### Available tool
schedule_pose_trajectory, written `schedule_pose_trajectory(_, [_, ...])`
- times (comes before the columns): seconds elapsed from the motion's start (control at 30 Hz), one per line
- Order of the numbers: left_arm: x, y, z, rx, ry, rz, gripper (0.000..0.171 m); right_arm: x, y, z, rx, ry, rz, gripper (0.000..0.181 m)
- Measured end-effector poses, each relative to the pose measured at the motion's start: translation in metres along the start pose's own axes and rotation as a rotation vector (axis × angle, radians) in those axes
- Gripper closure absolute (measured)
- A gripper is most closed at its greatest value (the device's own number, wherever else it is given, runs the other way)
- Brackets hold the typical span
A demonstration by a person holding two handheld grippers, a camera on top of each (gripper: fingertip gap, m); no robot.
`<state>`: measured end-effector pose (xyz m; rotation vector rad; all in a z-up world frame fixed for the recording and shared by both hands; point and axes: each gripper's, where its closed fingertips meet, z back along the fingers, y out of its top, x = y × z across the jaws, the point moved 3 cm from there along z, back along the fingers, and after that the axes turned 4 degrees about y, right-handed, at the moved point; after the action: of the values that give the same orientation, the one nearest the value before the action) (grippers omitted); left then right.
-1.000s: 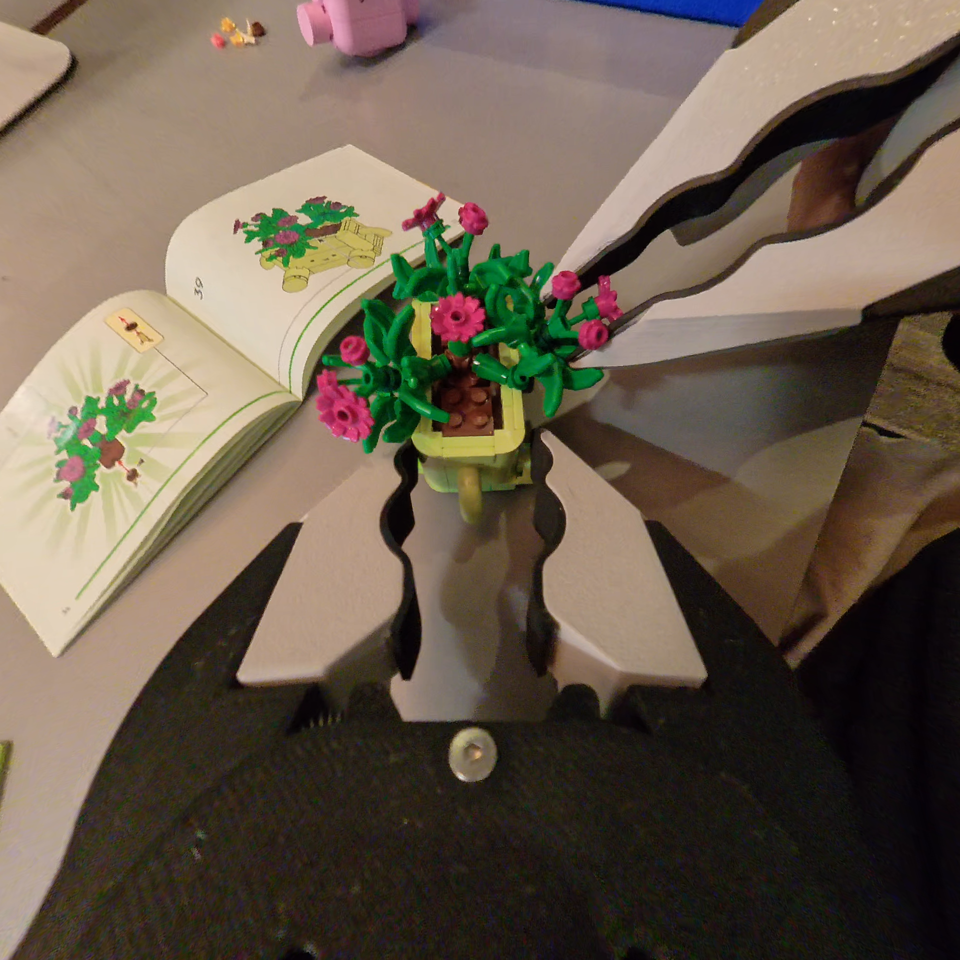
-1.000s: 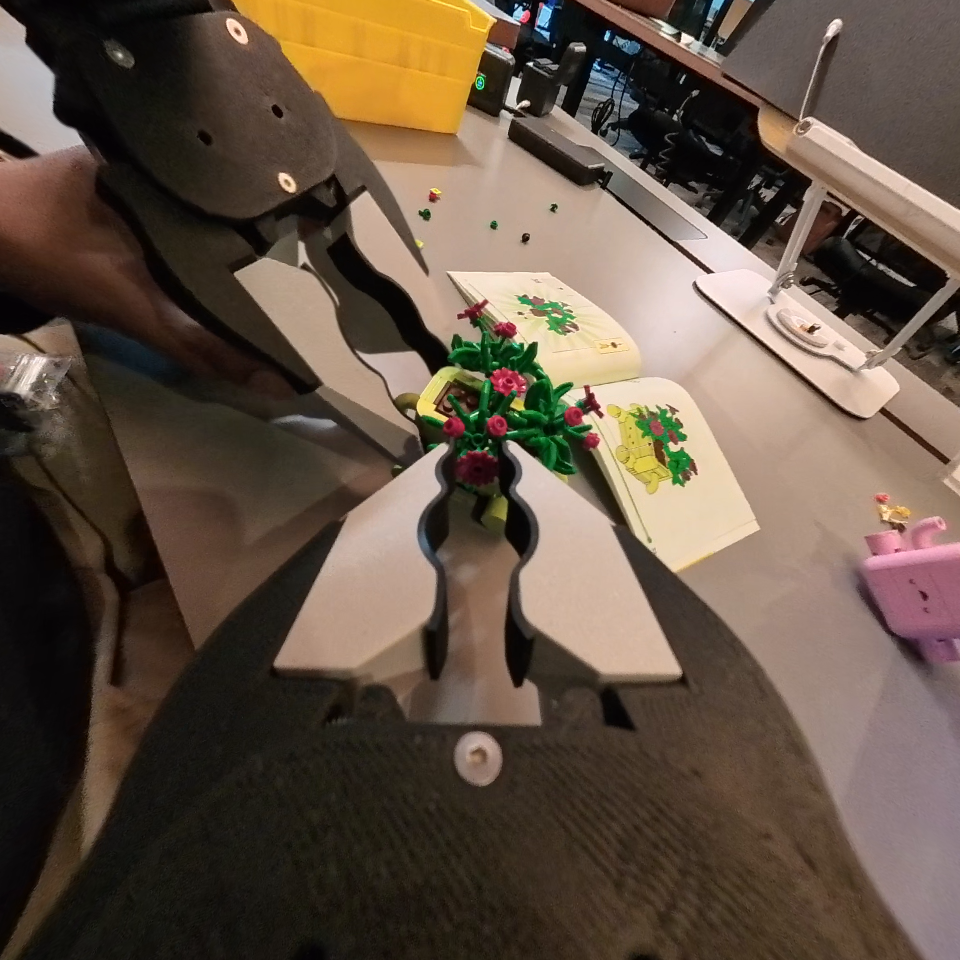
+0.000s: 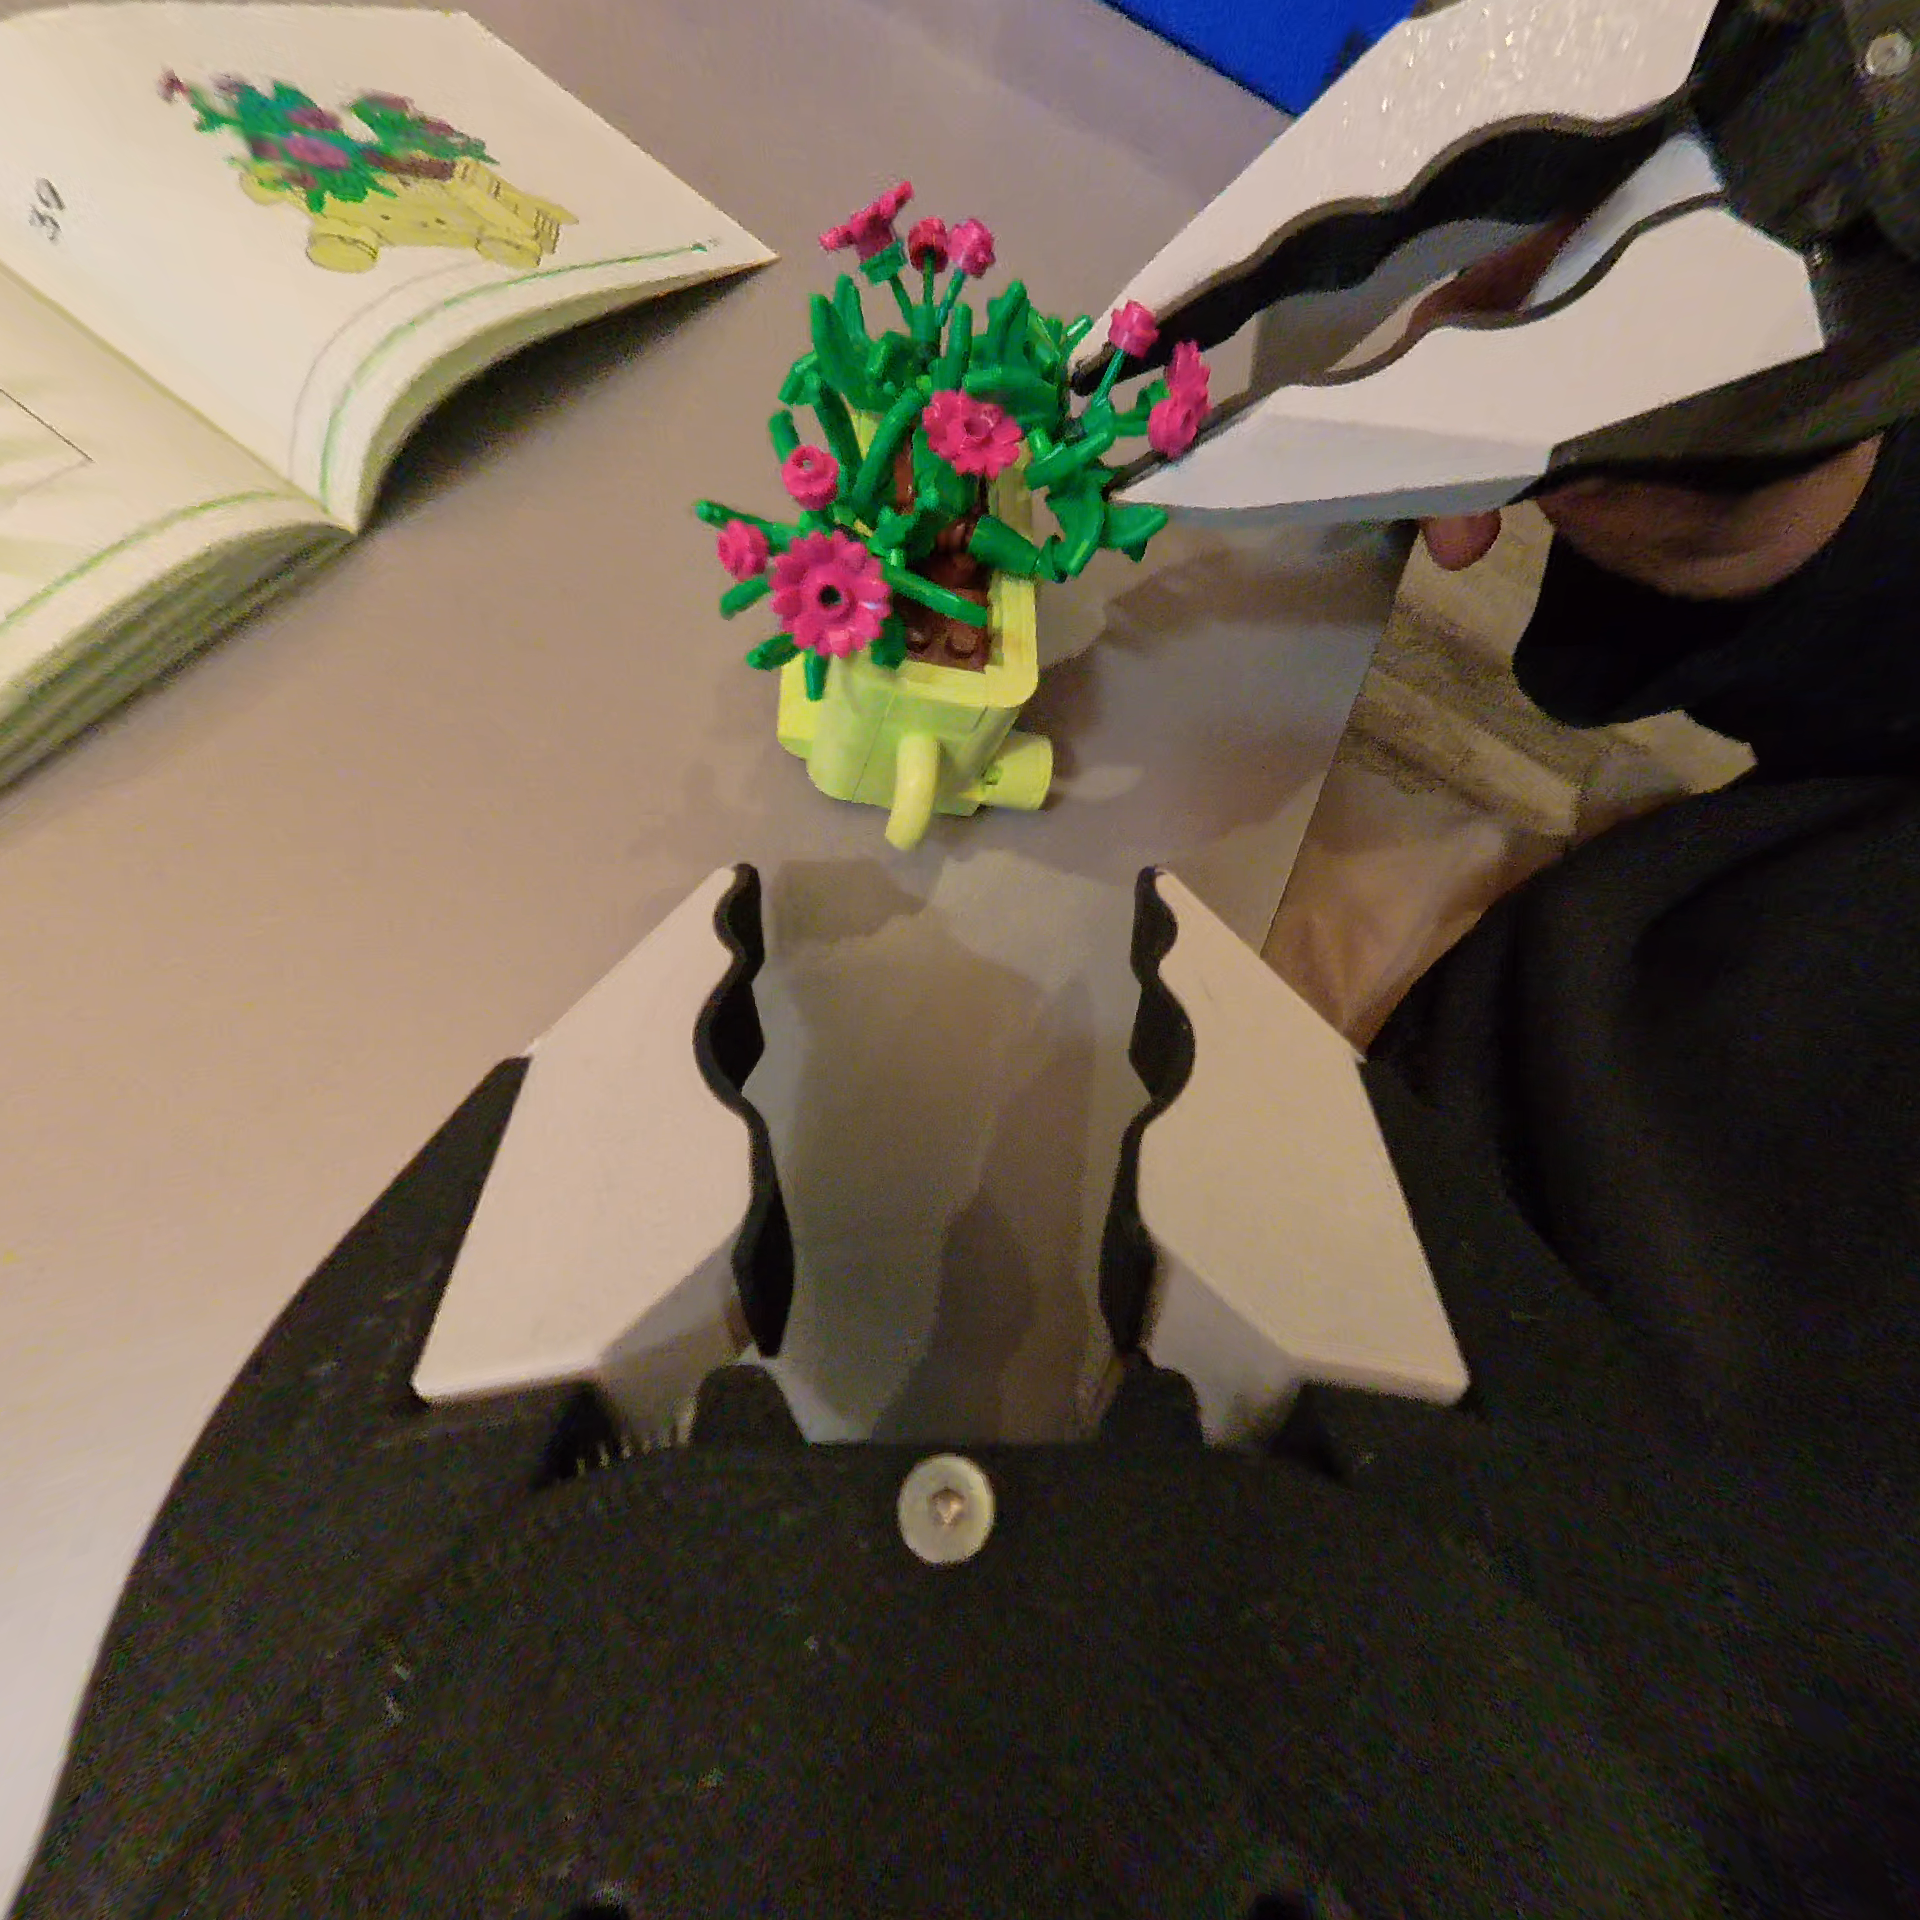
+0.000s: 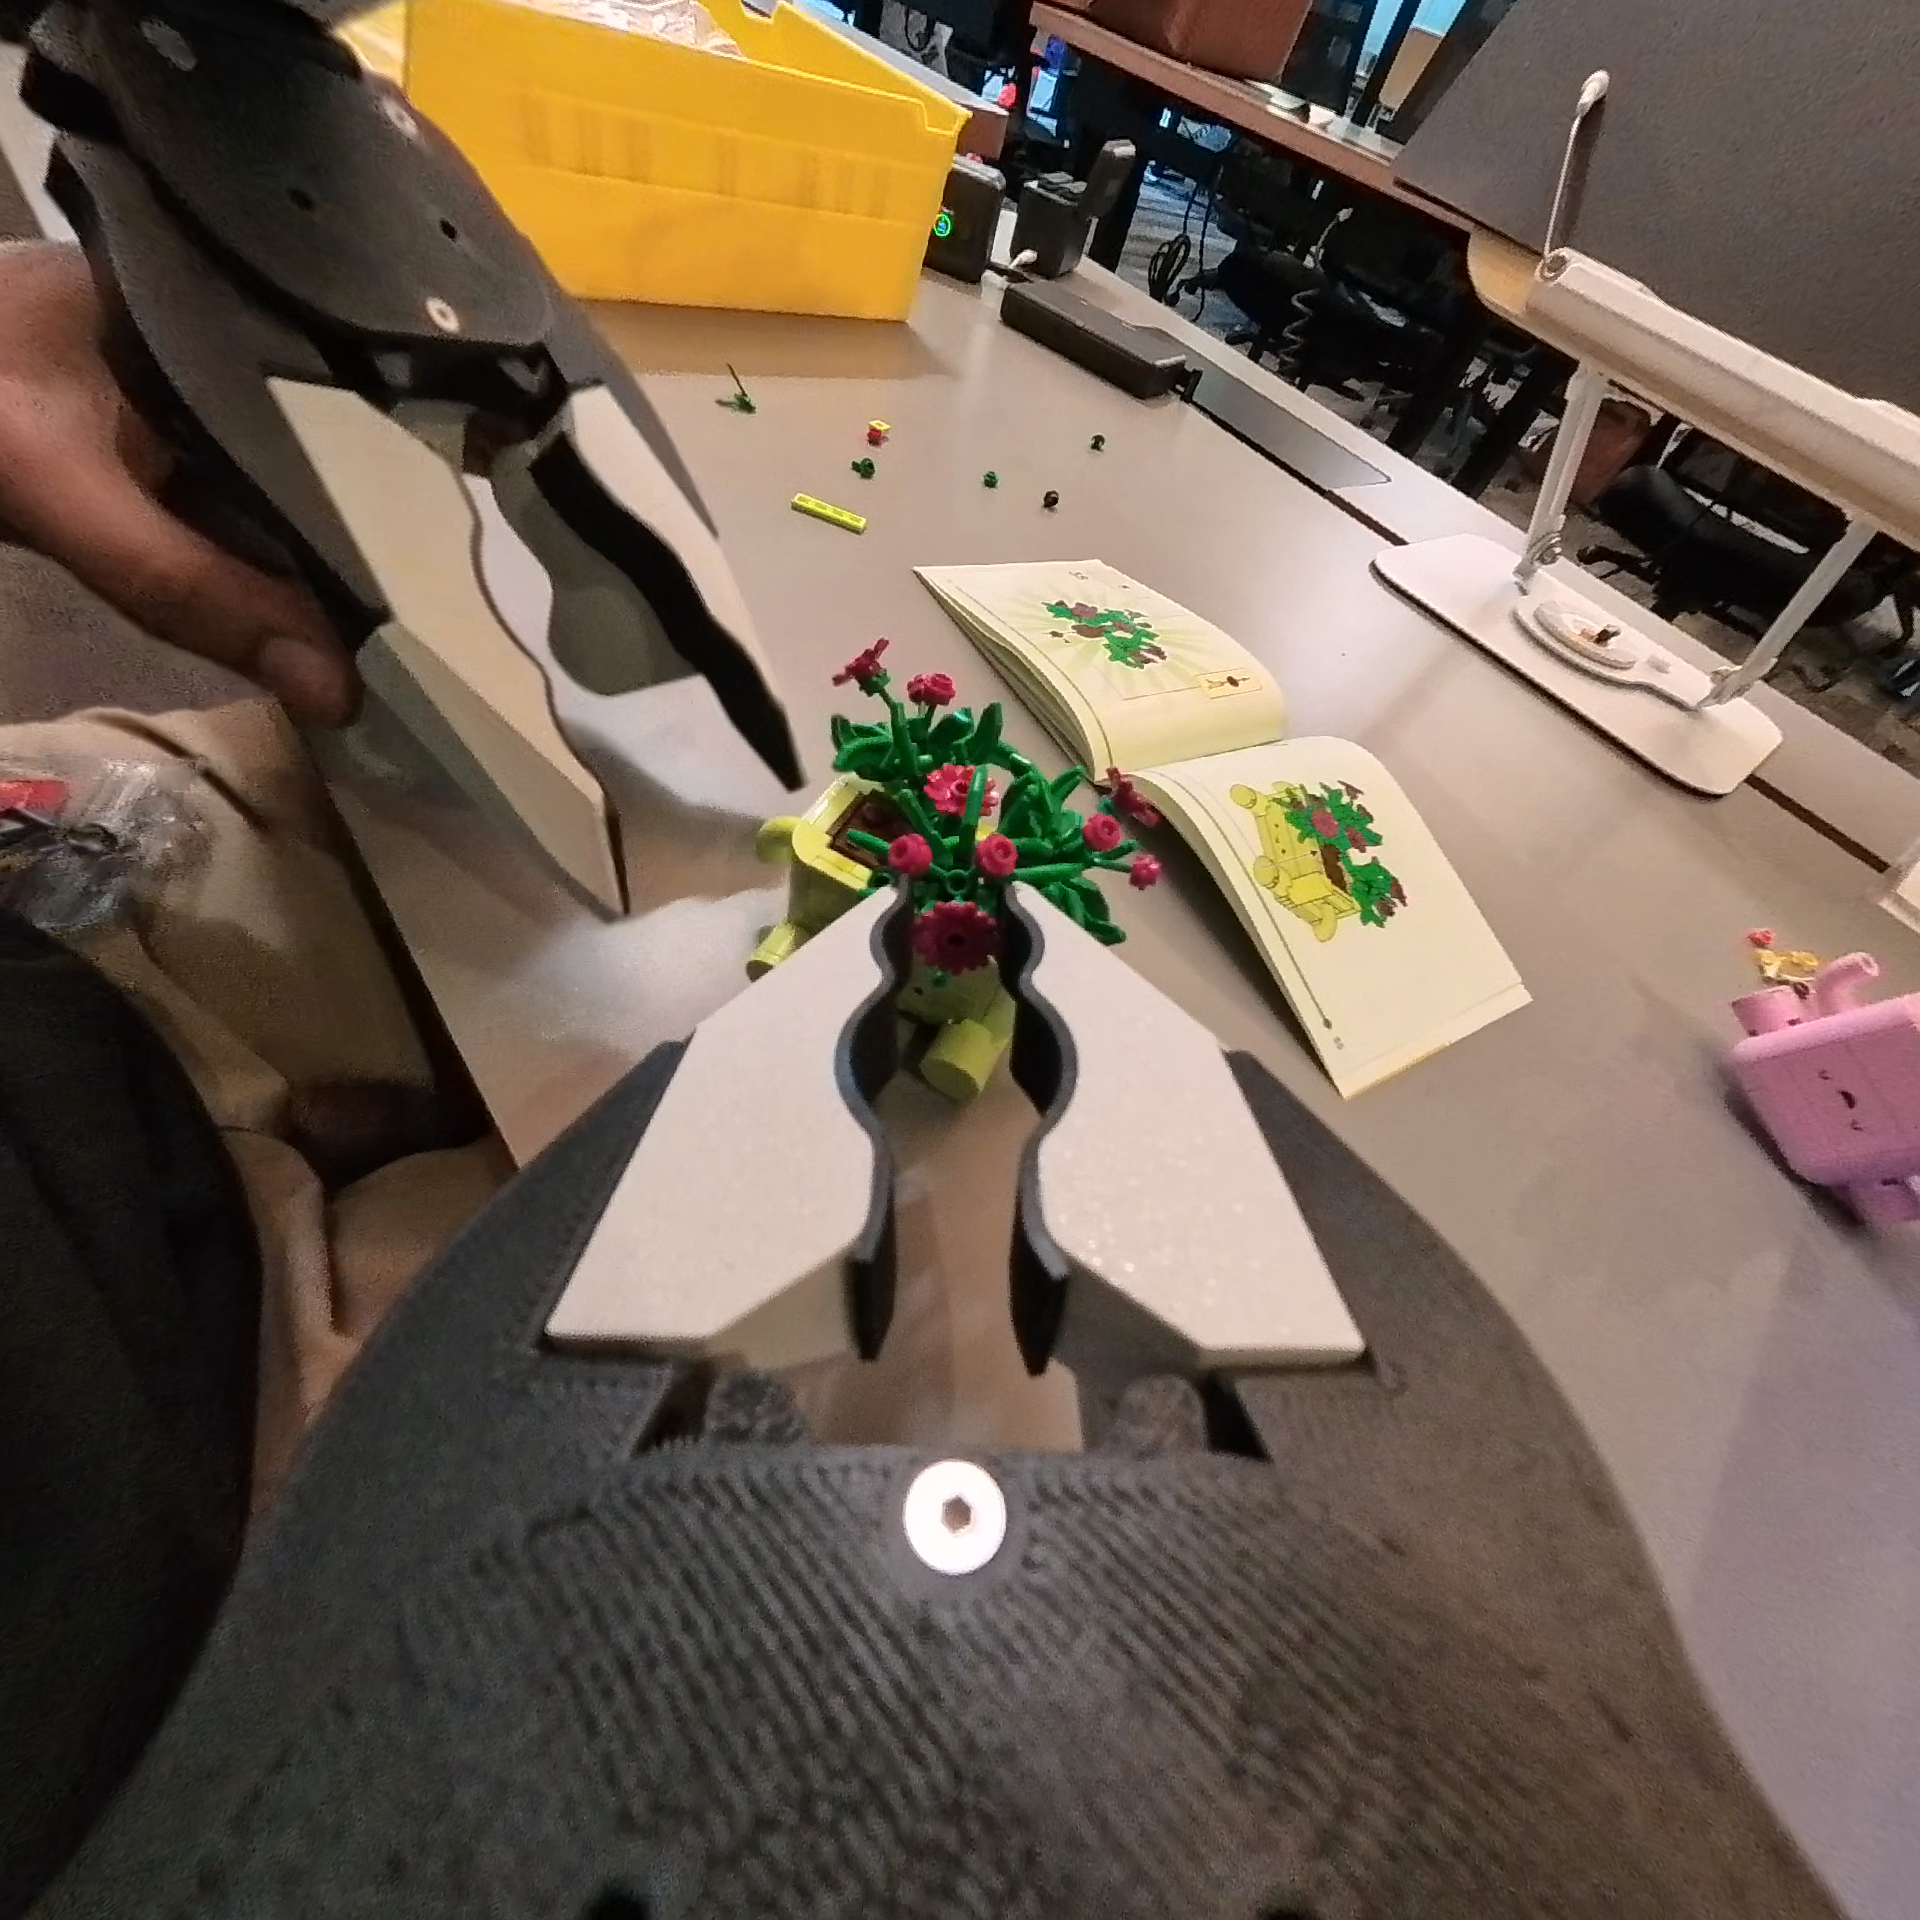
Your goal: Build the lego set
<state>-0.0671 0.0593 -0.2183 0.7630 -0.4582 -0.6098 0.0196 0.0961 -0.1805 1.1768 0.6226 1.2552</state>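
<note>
Right wrist view: one grey table, one open instruction booklet ahead-right of your right gripper, one lego flower cart near the table's near edge. That gripper pinches a pink flower; your left gripper hangs spread, just short of the cart, bare table around it.

Both wrist cameras closely face the flower model from opposite sides.

Yellow bin at the table's far edge, white desk lamp, pink block toy
</note>
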Motion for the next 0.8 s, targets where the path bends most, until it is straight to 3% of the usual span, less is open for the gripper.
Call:
schedule_pose_trajectory(0.13, [0.0, 0.011, -0.001, 0.012, -0.034, -0.063, 0.101, -0.002, 0.0, 0.003, 0.003, -0.009, -0.001, 0.168])
schedule_pose_trajectory(0.2, [-0.006, 0.01, -0.011, -0.055, 0.017, -0.039, 0.117, -0.002, -0.001, 0.003, -0.002, -0.017, 0.004, 0.168])
schedule_pose_trajectory(0.4, [0.011, 0.006, -0.024, -0.093, -0.026, 0.007, 0.128, -0.001, -0.004, 0.002, -0.019, -0.048, 0.001, 0.167])
schedule_pose_trajectory(0.67, [0.034, 0.001, -0.021, -0.088, -0.151, -0.048, 0.121, 0.003, -0.006, 0.009, -0.005, -0.018, -0.073, 0.167])
schedule_pose_trajectory(0.8, [0.019, 0.0, -0.008, -0.083, -0.147, -0.143, 0.121, -0.001, -0.008, 0.015, 0.027, 0.004, -0.143, 0.168])
